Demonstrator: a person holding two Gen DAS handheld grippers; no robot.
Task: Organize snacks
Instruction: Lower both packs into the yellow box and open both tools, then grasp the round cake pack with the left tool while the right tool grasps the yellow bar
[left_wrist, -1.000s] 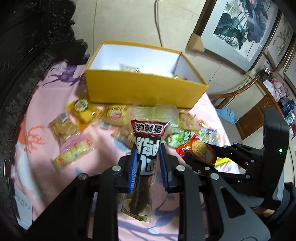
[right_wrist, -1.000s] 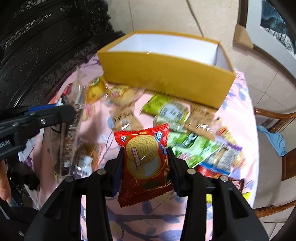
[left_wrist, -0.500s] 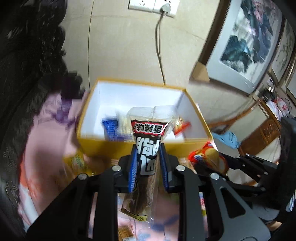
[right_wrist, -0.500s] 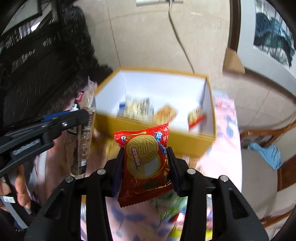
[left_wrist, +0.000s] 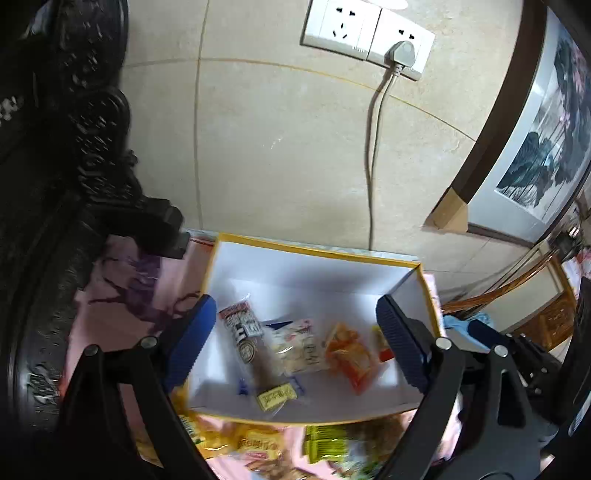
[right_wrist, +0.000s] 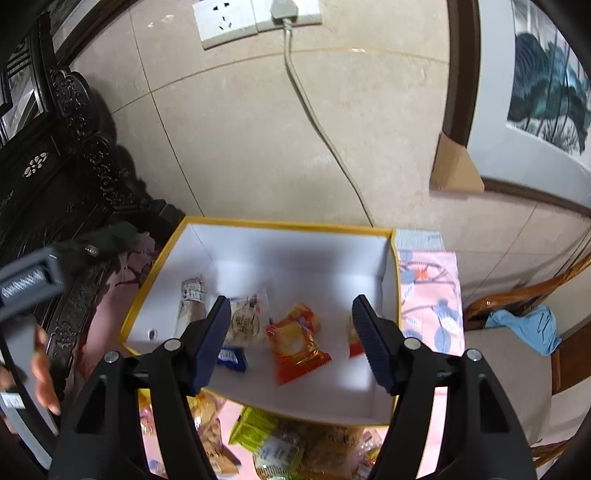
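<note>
I can't read the blurred print on any wrapper. My left tool (left_wrist: 295, 343) and right tool (right_wrist: 288, 332) are both opening, nothing between the pads, above the yellow box (right_wrist: 295, 223) where the red biscuit packet (right_wrist: 297, 341) and long dark-labelled packet (left_wrist: 255, 354) lie.

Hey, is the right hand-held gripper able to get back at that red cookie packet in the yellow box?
Probably yes: the right hand-held gripper hangs over the open-topped yellow box, jaws opening and empty, the red cookie packet lying uncovered below.

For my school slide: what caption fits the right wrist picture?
Right gripper opening above the yellow box, the red cookie packet lying loose inside among other snacks.
</note>
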